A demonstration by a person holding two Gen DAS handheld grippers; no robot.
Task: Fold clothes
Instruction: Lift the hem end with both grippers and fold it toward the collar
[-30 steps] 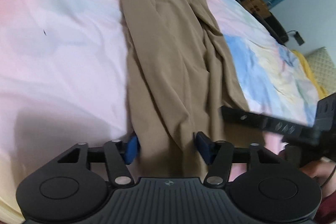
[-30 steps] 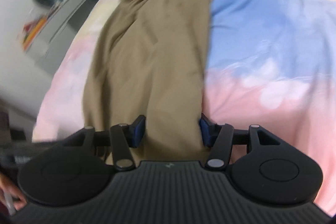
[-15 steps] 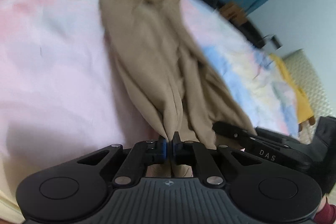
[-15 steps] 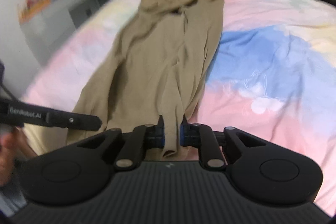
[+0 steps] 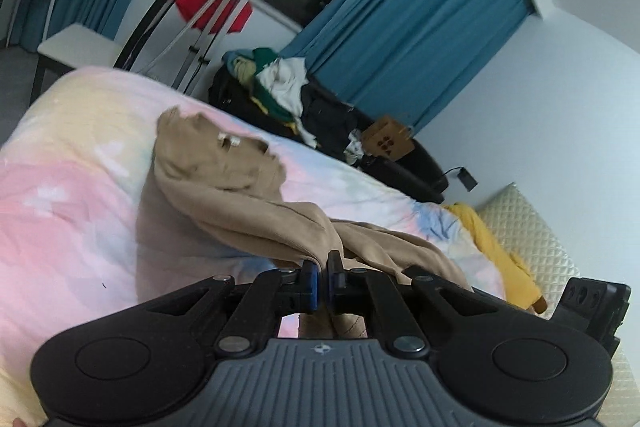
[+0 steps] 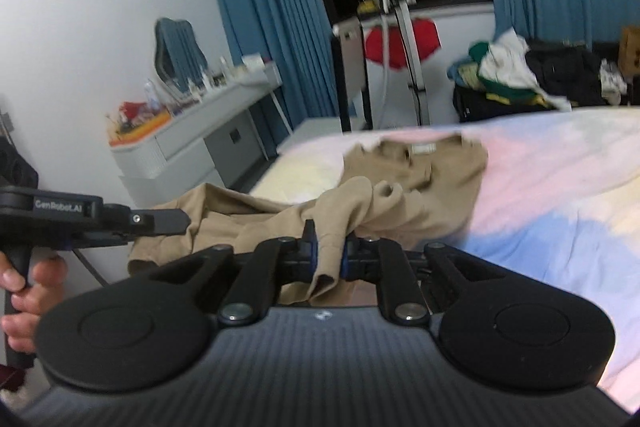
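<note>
We have both grippers, left gripper [image 5: 323, 277] and right gripper [image 6: 328, 251], clamped on the hem of the tan trousers [image 5: 224, 183]: soft, light, limp cloth, best pinched at its corners.

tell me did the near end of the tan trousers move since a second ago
Yes. The tan trousers near end has risen off the bedsheet, pinched in the left tongs and right tongs.
</note>
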